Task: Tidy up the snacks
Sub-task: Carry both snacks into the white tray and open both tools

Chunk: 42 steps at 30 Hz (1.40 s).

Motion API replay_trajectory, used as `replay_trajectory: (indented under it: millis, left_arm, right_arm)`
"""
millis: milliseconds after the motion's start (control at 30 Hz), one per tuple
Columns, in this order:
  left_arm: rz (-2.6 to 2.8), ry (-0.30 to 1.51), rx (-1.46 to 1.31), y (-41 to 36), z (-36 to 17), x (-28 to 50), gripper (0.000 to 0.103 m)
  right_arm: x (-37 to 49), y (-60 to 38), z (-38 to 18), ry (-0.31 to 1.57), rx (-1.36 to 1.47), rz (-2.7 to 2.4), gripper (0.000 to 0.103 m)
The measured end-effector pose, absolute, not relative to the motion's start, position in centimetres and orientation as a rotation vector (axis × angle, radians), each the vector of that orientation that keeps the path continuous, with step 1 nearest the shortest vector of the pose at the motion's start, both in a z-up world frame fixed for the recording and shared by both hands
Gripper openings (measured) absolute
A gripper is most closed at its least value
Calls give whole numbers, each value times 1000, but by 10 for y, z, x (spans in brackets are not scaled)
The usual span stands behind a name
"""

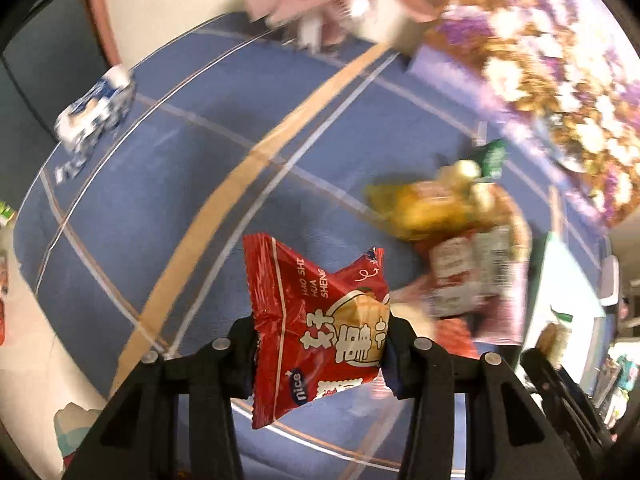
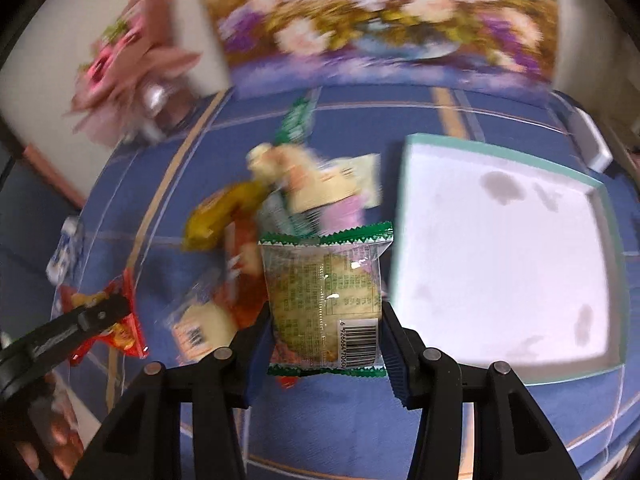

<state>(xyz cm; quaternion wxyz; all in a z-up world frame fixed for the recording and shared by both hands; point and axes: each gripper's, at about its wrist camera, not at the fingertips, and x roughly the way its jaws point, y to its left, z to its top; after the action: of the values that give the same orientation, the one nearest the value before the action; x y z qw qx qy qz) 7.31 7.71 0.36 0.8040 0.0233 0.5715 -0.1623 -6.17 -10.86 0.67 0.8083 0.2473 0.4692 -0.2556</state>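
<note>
Snacks (image 2: 280, 200) heaped on blue tablecloth (image 2: 360, 420), floral picture (image 2: 380, 20) behind.

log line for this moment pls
left gripper: shut on red packet | right gripper: shut on green-edged packet | white box: empty

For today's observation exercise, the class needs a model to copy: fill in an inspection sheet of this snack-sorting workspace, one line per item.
Surface: blue checked tablecloth under a clear cover.
Job's things: red snack packet; green-edged clear packet; mixed snack pile; empty white tray with teal rim.
Clutter: blue-and-white packet lying apart near the table edge.
Grippers: left gripper shut on the red snack packet; right gripper shut on the green-edged clear packet.
Cables: nothing seen.
Surroundings: floral picture behind the table; pink bouquet beside it, blurred.
</note>
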Motion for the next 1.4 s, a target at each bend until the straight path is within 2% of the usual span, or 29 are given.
replay_trajectory:
  millis: [200, 467, 733, 800, 867, 1067, 1133, 1167, 1400]
  left_arm:
    - [-504, 1197, 170, 1, 15, 32, 49]
    - [-708, 1199, 352, -99, 1, -35, 49]
    - [-858, 1166, 474, -161, -15, -84, 49]
    - [-894, 1162, 484, -168, -15, -90, 54]
    - [-920, 1159, 488, -169, -10, -95, 69]
    - [-850, 1144, 386, -147, 13, -64, 77]
    - [-772, 1160, 331, -127, 17, -43, 84]
    - [-730, 1165, 312, -116, 18, -33, 86]
    - [-306, 1205, 253, -31, -1, 38, 87]
  right_arm:
    - [-110, -166, 9, 953, 695, -738, 52]
    - [-179, -230, -18, 978, 853, -1027, 52]
    - [-234, -265, -28, 954, 931, -1164, 53]
    - [-241, -269, -29, 941, 945, -1164, 53]
    - [-241, -268, -27, 941, 939, -1175, 53]
    - [-234, -260, -16, 944, 882, -1146, 56]
    - [-222, -255, -15, 964, 839, -1115, 67]
    - [-216, -252, -16, 978, 817, -1115, 68]
    - [-177, -210, -9, 1034, 734, -953, 68]
